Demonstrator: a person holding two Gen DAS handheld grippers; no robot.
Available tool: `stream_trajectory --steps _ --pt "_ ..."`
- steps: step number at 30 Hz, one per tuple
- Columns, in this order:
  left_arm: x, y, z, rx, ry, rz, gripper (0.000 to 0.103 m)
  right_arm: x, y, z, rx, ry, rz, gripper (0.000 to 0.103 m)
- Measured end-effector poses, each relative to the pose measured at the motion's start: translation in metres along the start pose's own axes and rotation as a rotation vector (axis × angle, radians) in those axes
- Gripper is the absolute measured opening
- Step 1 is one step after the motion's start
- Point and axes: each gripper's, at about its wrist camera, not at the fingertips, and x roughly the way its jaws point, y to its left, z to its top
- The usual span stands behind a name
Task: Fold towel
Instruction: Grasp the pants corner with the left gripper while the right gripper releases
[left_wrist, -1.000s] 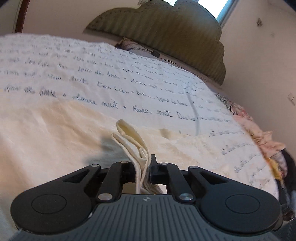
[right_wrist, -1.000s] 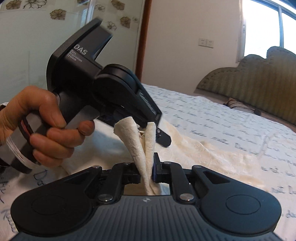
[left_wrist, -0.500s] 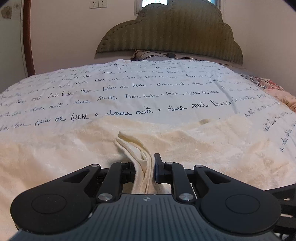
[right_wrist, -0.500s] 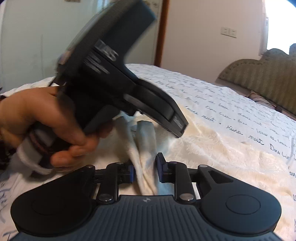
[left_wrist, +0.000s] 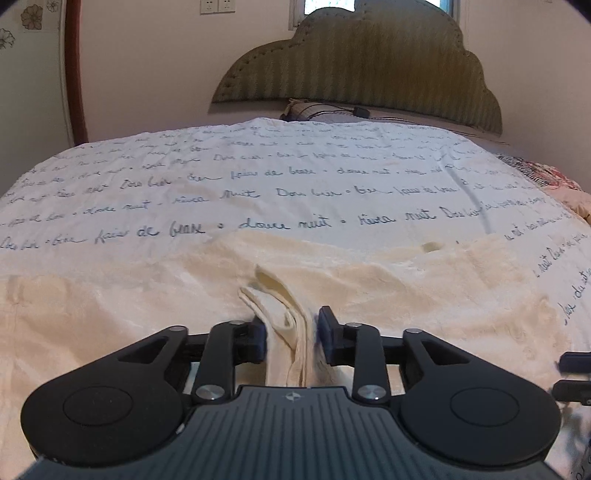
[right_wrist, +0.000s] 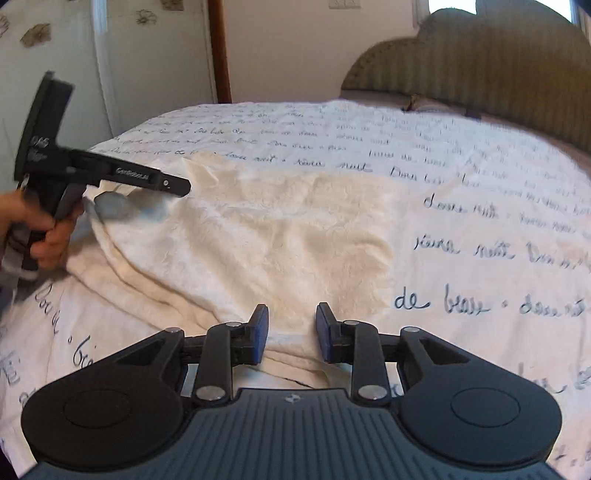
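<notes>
You're letting go on the right: the right gripper (right_wrist: 290, 334) is sitting with fingers spread and nothing between them, where half a second ago it was pinching a bunched towel corner. The left gripper (left_wrist: 291, 338) is opening too. Its fingers (left_wrist: 258, 338) are standing wider than a second ago, and the corner folds are lying loosely between them, no longer squeezed. I'm calling that released, though contact on the left pad is hard to rule out.

My read: the carried edge is now laid down, so this fold is landing. Both corners are dropping onto the far layer, and smoothing or the next fold is likely coming.

The towel (right_wrist: 258, 229) is lying flat on the bedspread (left_wrist: 295, 177), doubled over, cream on the script-printed sheet. In the right wrist view its long axis is running left to right across the bed, roughly parallel to the headboard (left_wrist: 362, 62), from your left hand (right_wrist: 44, 229) side toward the right gripper. The fold line is facing you, and the free edges are pointing toward the headboard.
</notes>
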Motion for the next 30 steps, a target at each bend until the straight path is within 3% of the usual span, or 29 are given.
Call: stream_trajectory --steps 1,3,7,9,12,17,23,25,30 --pt "-0.004 0.004 0.002 -0.011 -0.009 0.032 0.050 -0.004 -0.001 0.003 0.010 -0.006 -0.008 0.028" --pt "-0.012 0.014 0.005 -0.035 -0.032 0.091 0.051 -0.016 0.004 0.005 0.010 -0.060 -0.022 0.028" --pt "-0.025 0.036 0.010 -0.085 -0.038 0.156 0.051 -0.008 0.035 0.029 -0.028 -0.158 0.112 0.028" --pt "-0.032 0.045 0.009 -0.113 -0.024 0.159 0.052 0.004 0.065 0.033 -0.125 -0.167 0.160 0.028" --pt "-0.043 0.057 0.006 -0.164 0.002 0.120 0.053 0.023 0.114 0.032 -0.303 -0.152 0.166 0.028" --pt "-0.058 0.074 0.002 -0.266 0.033 0.003 0.058 0.042 0.142 0.027 -0.435 -0.138 0.165 0.028" --pt "-0.061 0.070 0.001 -0.382 0.096 -0.238 0.069 0.067 0.149 0.026 -0.503 -0.157 0.042 0.026" --pt "-0.056 0.071 -0.002 -0.437 0.138 -0.329 0.073 0.067 0.149 0.027 -0.496 -0.186 0.047 0.010" --pt "-0.026 0.082 -0.015 -0.660 0.264 -0.526 0.078 0.046 0.133 0.034 -0.403 -0.283 0.066 0.008"
